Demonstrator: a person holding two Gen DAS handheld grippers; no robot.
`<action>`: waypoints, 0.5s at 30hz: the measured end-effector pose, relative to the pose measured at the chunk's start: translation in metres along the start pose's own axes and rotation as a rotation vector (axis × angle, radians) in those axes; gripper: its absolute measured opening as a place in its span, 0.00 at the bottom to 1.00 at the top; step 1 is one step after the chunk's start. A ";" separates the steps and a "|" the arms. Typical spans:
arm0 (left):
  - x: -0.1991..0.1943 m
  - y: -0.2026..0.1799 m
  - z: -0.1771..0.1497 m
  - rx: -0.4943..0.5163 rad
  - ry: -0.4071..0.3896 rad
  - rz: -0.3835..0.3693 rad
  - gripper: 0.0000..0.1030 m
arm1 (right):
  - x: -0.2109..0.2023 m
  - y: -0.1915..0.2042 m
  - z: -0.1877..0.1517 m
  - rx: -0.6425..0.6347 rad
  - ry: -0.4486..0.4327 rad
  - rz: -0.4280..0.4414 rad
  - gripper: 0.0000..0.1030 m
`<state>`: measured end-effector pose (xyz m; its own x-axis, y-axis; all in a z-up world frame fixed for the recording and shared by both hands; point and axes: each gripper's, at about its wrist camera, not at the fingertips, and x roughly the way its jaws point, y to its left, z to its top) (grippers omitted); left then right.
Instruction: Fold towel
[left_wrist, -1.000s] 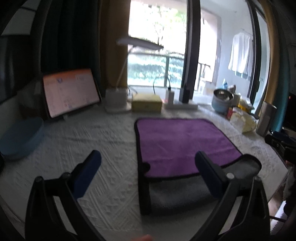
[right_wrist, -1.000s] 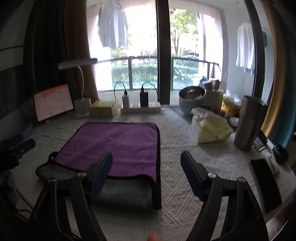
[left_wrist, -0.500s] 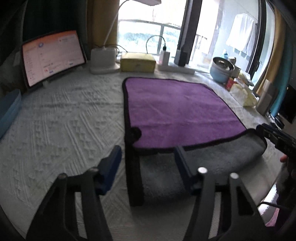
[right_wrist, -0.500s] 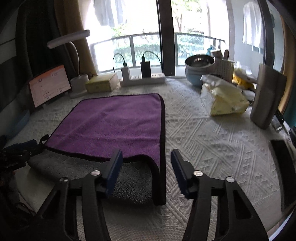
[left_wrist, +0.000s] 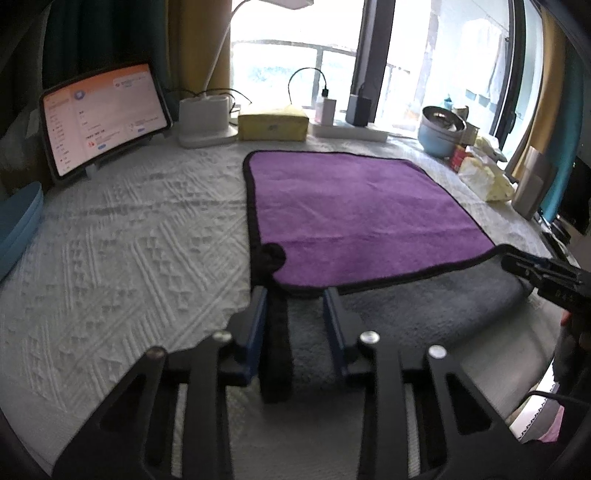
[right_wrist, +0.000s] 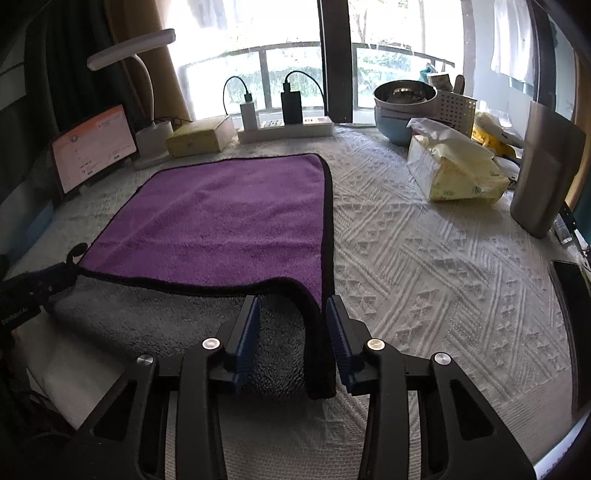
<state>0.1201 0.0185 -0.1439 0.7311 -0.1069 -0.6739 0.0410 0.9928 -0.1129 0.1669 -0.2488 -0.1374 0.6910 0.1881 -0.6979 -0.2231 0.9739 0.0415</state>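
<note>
Both grippers sit at the near corners of the purple towel (right_wrist: 221, 221): left gripper (left_wrist: 293, 295) and right gripper (right_wrist: 291, 302), jaws part-open, straddling the black hem, not clamped yet.

- The left gripper (right_wrist: 22, 295), seen at the left edge of the right wrist view, carries small pale lettering on its black body; it seems to read "GenRobot.AI" (blurred, so not certain).
- The right gripper (left_wrist: 546, 277), seen at the right edge of the left wrist view, bears faint pale characters, too blurred to read.
- The tablet (left_wrist: 105, 116) shows an orange-headed screen with lines of text, too small to read in either view.
</note>
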 end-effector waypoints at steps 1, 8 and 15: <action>-0.001 0.000 0.000 0.001 -0.004 0.004 0.26 | 0.000 0.001 -0.001 -0.002 -0.001 0.001 0.31; -0.005 -0.001 0.000 0.012 -0.027 0.011 0.14 | -0.004 0.006 -0.004 -0.032 -0.018 -0.011 0.10; 0.005 0.003 -0.003 -0.004 0.024 0.021 0.13 | -0.015 0.009 -0.001 -0.057 -0.061 -0.002 0.07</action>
<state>0.1221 0.0210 -0.1501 0.7150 -0.0874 -0.6936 0.0230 0.9946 -0.1015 0.1542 -0.2426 -0.1272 0.7318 0.1949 -0.6531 -0.2593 0.9658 -0.0022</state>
